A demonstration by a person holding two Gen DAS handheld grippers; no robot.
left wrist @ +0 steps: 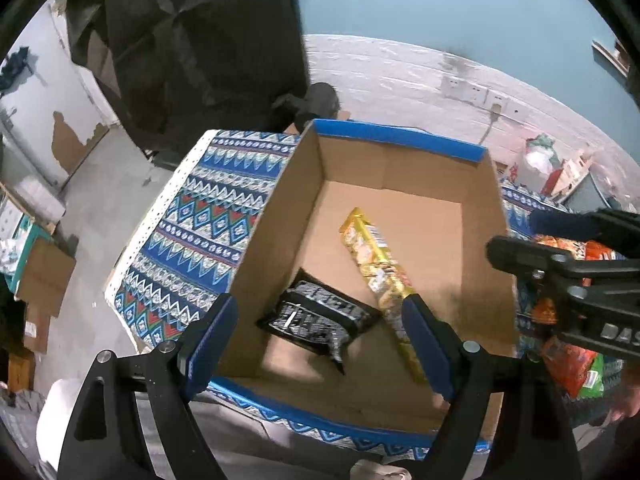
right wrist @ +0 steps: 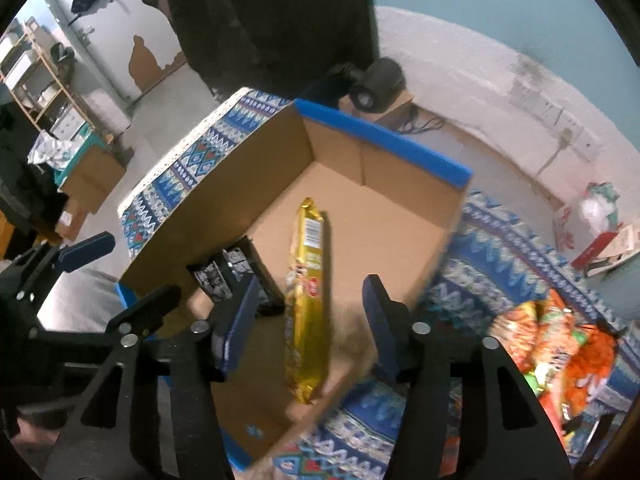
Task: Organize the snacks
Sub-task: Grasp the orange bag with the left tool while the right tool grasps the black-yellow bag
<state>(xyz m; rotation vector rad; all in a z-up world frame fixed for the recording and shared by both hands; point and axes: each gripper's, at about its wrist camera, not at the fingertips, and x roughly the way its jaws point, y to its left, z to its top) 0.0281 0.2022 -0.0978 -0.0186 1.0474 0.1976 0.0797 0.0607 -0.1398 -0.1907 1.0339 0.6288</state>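
Right gripper (right wrist: 310, 320) open above gold packet (right wrist: 306, 304), lengthwise in box (right wrist: 384, 148).

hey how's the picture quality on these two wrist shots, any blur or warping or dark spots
Left wrist view: strong fisheye bending with black corners; the cardboard box and black packet read fairly sharp, and a soft shadow falls on the box floor near the left claw. Right wrist view: same warping, and the gold packet and the box's near edge are smeared by motion blur between the open fingers of the right claw.

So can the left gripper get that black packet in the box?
Probably yes. The left gripper is open above the open box, and the black packet lies uncovered beside the yellow packet.
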